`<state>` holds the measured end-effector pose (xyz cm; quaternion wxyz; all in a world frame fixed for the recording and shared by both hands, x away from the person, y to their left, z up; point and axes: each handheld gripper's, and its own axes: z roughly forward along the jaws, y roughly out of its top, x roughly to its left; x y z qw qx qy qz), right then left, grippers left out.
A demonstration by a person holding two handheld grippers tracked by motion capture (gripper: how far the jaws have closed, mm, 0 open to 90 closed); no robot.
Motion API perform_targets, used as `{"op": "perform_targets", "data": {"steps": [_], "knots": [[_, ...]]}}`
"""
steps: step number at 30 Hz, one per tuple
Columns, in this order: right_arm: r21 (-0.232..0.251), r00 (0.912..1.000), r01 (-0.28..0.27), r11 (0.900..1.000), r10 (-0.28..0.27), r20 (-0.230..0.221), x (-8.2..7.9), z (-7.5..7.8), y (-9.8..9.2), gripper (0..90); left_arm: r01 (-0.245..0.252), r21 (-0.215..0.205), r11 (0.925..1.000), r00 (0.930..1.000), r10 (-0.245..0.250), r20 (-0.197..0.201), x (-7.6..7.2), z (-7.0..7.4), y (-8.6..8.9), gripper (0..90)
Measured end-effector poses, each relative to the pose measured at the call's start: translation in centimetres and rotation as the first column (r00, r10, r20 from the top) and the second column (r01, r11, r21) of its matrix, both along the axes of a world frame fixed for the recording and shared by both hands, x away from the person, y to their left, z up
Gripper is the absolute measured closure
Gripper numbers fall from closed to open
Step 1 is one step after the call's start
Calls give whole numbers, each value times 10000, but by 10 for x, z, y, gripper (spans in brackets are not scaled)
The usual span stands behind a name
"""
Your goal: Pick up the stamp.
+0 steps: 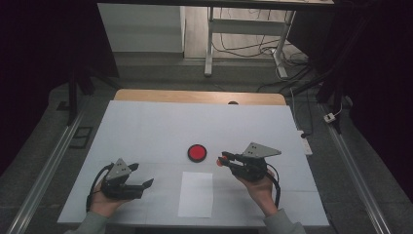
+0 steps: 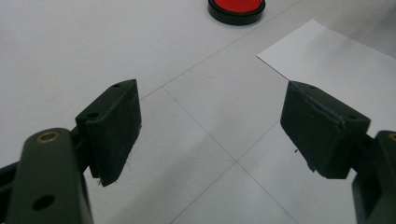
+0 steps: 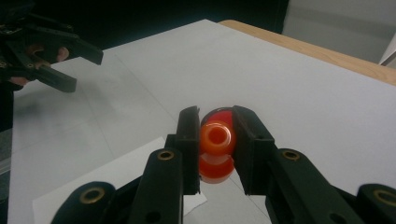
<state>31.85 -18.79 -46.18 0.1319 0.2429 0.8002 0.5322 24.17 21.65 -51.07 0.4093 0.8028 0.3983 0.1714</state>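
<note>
My right gripper (image 1: 223,160) is shut on a small orange piece (image 3: 215,138) with a hole through it, holding it just above the table. In the high view the orange piece (image 1: 220,162) shows at the jaw tips, right of a red round disc (image 1: 197,152) with a black rim. In the right gripper view the top of the disc (image 3: 223,112) peeks out behind the held piece. My left gripper (image 1: 143,174) rests low at the front left, open with nothing between its fingers (image 2: 116,126). The red disc (image 2: 236,7) lies far ahead of it.
A white sheet of paper (image 1: 196,193) lies at the front centre between the two hands. The table (image 1: 146,126) is covered in white, with a wooden edge (image 1: 199,96) at the back. Beyond it stand desk legs and cables on the floor.
</note>
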Motion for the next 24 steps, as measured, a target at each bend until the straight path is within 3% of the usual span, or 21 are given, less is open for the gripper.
{"op": "perform_targets", "data": {"steps": [15,24], "knots": [[-25,9976,-668,9978,669,162,-13,6,20,722,51,42,10000,10000,-51,22,0,0,-2,207],[-3,9946,-1039,9946,1039,29,-18,4,32,722,88,47,10000,10000,-88,16,0,0,-3,207]]}}
